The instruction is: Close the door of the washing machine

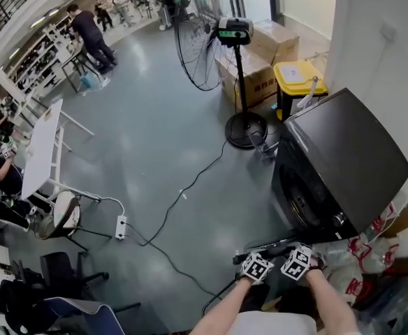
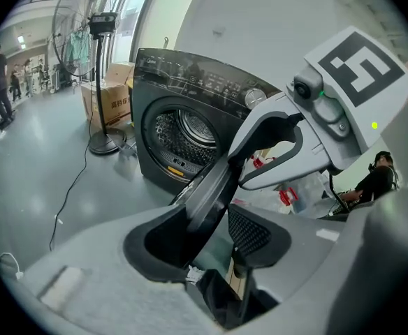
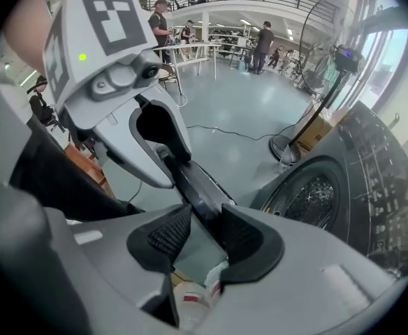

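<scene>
A dark front-loading washing machine (image 1: pixel 351 152) stands at the right, with its round door (image 1: pixel 270 245) swung open toward me. Both grippers meet on the door's free edge, just in front of me. My left gripper (image 1: pixel 254 257) has the door rim (image 2: pixel 214 187) running slantwise between its jaws, and both pads lie against it. My right gripper (image 1: pixel 298 253) straddles the same rim (image 3: pixel 197 187). That rim rests along one pad, with a sliver of room by the other. The drum (image 2: pixel 190 131) shows behind.
White bags with red print (image 1: pixel 361 257) lie beside the machine. A standing fan (image 1: pixel 239 68), cardboard boxes (image 1: pixel 260 61) and a yellow bin (image 1: pixel 298 79) stand beyond it. A cable (image 1: pixel 183 201) and a power strip (image 1: pixel 121 227) cross the floor. People work at tables far left.
</scene>
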{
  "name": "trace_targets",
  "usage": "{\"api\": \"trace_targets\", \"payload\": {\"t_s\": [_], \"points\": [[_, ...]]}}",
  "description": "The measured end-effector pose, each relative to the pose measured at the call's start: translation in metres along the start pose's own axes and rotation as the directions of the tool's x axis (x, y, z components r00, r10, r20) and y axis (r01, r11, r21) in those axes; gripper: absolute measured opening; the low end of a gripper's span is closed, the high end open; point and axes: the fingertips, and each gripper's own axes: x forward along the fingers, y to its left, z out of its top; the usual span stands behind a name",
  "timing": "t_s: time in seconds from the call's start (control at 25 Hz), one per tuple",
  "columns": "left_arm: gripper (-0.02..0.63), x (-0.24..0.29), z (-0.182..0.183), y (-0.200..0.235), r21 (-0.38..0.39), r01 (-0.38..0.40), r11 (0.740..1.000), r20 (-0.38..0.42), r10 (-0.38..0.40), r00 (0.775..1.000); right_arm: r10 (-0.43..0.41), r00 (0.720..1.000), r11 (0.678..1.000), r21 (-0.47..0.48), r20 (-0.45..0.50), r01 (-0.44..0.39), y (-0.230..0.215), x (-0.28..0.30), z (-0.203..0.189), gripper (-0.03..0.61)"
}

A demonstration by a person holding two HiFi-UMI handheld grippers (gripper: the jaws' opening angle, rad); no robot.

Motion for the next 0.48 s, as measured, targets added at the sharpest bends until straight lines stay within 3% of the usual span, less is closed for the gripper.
{"api": "trace_targets", "payload": {"t_s": [0.24, 0.48], "points": [[0.193, 0.001, 0.008, 0.006, 0.024, 0.011, 1.000, 0.000, -0.011, 1.000, -0.058, 0.997, 0.997, 0.041, -0.053, 0.061, -0.013, 0.002, -0.003, 0.132], [0.199, 0.000, 0.013, 0.012, 0.027, -0.004, 1.000, 0.001, 0.004, 1.000, -0.029, 0.999, 0.998, 0.061, -0.017, 0.030, -0.015, 0.003, 0.008, 0.135]]}}
